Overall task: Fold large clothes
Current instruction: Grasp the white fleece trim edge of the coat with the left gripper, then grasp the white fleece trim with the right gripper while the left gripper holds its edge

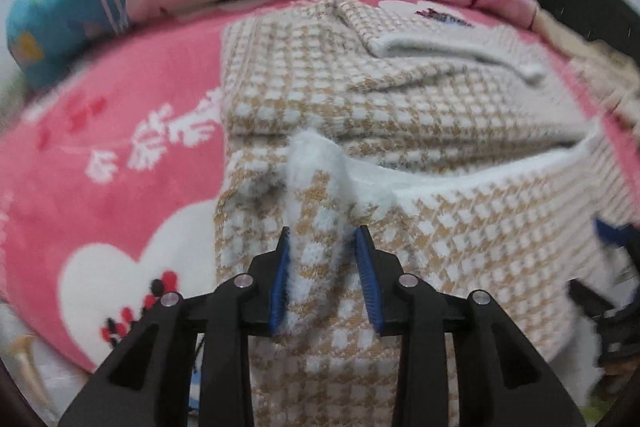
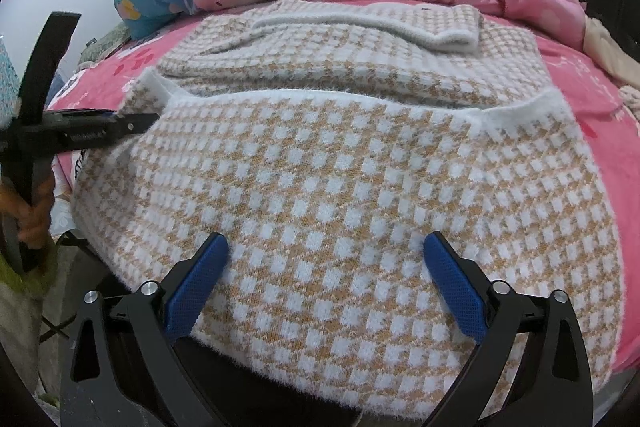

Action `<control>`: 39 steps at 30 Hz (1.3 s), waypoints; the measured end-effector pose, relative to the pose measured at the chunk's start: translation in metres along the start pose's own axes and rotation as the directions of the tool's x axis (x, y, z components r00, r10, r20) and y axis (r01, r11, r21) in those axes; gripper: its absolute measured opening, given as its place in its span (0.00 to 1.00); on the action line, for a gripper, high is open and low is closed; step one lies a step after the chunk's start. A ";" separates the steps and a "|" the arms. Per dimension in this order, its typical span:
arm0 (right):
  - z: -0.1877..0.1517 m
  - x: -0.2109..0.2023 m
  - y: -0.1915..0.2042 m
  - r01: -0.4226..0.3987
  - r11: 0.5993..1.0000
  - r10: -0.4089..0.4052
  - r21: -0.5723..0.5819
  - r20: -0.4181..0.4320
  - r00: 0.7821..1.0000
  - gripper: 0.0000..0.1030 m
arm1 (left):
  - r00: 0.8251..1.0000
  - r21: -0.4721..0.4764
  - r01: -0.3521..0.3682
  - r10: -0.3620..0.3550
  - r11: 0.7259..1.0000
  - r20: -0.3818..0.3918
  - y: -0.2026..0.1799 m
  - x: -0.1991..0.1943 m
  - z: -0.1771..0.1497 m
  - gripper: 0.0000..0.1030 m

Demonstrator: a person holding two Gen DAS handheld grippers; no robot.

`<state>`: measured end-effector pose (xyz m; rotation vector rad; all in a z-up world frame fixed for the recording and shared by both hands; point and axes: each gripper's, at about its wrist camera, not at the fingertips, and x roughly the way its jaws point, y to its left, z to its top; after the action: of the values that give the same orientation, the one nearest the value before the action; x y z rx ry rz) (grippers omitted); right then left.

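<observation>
Left wrist view: the left gripper is pinching a raised fold of the checked sweater, which is lying on the pink bedsheet. Right wrist view: the right gripper is hovering with jaws spread wide over the sweater's near hem, gripping nothing

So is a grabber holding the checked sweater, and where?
Yes. The left gripper pinches the checked sweater by a bunched-up bit of its fluffy white edge. The right gripper is wide open, holding nothing.
</observation>
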<state>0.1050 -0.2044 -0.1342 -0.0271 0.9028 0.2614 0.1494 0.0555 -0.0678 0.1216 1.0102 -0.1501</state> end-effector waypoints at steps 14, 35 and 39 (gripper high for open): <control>0.012 -0.063 -0.109 0.087 0.969 -0.118 0.229 0.123 0.985 0.60 | 0.964 0.091 -0.253 0.243 0.963 0.105 -0.036 -0.001 -0.017 0.28; 0.005 -0.041 -0.126 -0.011 0.968 0.003 0.249 0.033 0.999 0.42 | 0.972 0.076 -0.219 0.211 0.973 0.101 -0.030 0.000 -0.015 0.28; -0.004 -0.047 -0.124 -0.082 0.965 0.078 0.248 0.023 0.997 0.39 | 0.973 0.078 -0.217 0.209 0.973 0.097 -0.030 0.000 -0.015 0.28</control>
<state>0.1037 -0.3348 -0.1109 0.2441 0.9200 0.2214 0.1316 0.0283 -0.0767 0.3002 0.8963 -0.0030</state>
